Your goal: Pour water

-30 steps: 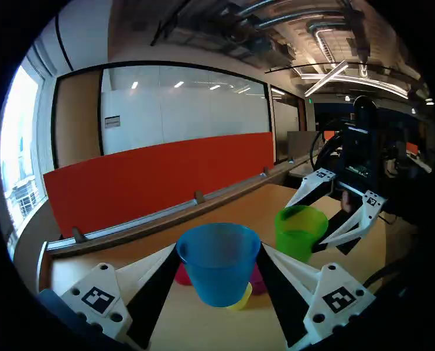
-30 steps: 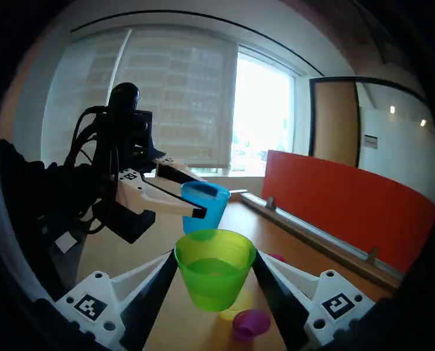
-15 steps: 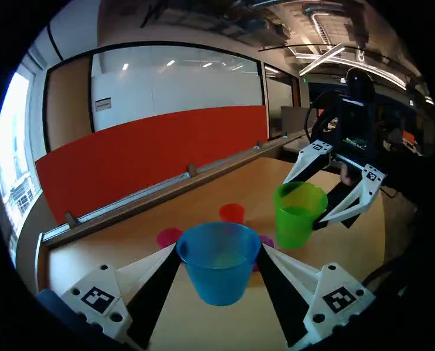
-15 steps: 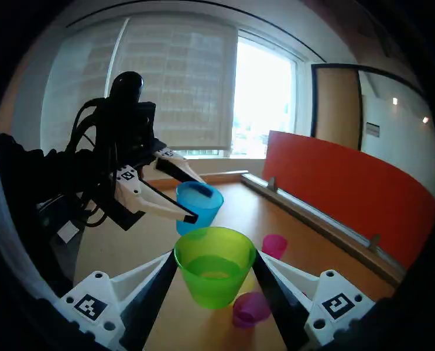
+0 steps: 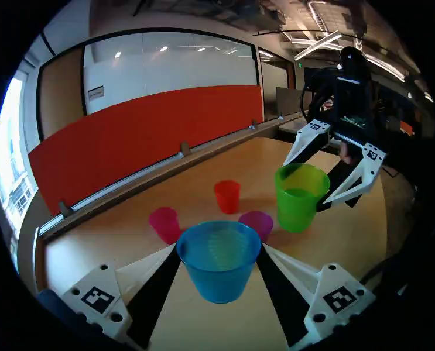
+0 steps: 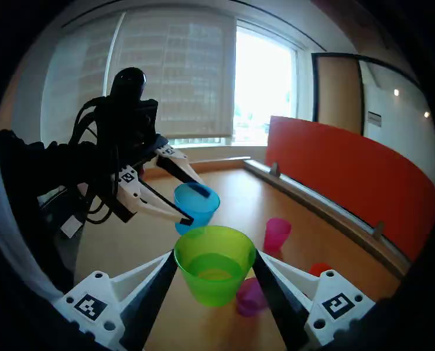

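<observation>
My left gripper (image 5: 218, 270) is shut on a blue cup (image 5: 218, 266), held upright above the wooden table (image 5: 346, 234). From the right gripper view the same blue cup (image 6: 197, 206) sits between the left gripper's fingers (image 6: 158, 207). My right gripper (image 6: 215, 278) is shut on a green cup (image 6: 215, 272) with water in its bottom. In the left gripper view the green cup (image 5: 300, 196) hangs to the right, clamped by the right gripper (image 5: 334, 169). Both cups are held apart from each other.
On the table stand a red cup (image 5: 227, 196), a pink cup (image 5: 164, 224) and a purple cup (image 5: 256, 224). The pink cup (image 6: 276, 234) and purple cup (image 6: 251, 296) lie beyond the green cup. An orange partition (image 5: 147, 140) runs along the table's far edge.
Both grippers have tilted downward, bringing the small cups on the table into view. The blue and green cups stay gripped and upright.
</observation>
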Motion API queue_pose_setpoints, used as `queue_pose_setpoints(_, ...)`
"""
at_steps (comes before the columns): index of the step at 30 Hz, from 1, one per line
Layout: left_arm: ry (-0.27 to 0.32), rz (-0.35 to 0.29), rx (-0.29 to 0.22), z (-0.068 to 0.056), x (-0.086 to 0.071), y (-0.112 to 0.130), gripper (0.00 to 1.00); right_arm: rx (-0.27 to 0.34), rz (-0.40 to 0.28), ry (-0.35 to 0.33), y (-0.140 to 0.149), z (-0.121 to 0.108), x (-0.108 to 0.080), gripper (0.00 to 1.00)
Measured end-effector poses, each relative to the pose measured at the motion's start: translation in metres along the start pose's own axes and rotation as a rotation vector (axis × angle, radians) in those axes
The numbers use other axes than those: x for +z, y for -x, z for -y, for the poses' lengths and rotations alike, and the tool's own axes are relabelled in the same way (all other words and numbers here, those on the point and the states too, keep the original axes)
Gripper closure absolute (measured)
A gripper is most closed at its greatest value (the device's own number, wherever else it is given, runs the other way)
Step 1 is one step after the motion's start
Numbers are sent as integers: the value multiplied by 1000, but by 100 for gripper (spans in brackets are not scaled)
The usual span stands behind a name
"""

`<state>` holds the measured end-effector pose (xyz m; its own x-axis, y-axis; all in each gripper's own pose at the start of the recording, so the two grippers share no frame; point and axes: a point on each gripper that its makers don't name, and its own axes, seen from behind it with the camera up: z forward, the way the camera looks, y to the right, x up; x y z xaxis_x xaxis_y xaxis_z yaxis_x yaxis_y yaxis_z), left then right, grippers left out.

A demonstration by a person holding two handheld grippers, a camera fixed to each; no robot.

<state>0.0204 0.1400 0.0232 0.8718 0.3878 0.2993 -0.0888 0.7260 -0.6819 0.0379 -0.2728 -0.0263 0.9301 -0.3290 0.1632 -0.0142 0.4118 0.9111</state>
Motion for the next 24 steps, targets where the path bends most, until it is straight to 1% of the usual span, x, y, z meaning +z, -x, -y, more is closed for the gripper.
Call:
queue_pose_setpoints(9, 24, 50, 12, -9, 7, 25, 12, 21, 44, -6, 21, -2, 2, 7)
queue_pose_setpoints(18, 41, 92, 13, -13, 13, 46, 12, 33, 88, -11, 41, -3, 2, 7)
queue_pose_setpoints(24, 50, 129, 25, -15, 18, 60, 12, 41, 112, -6, 53, -7, 2, 8)
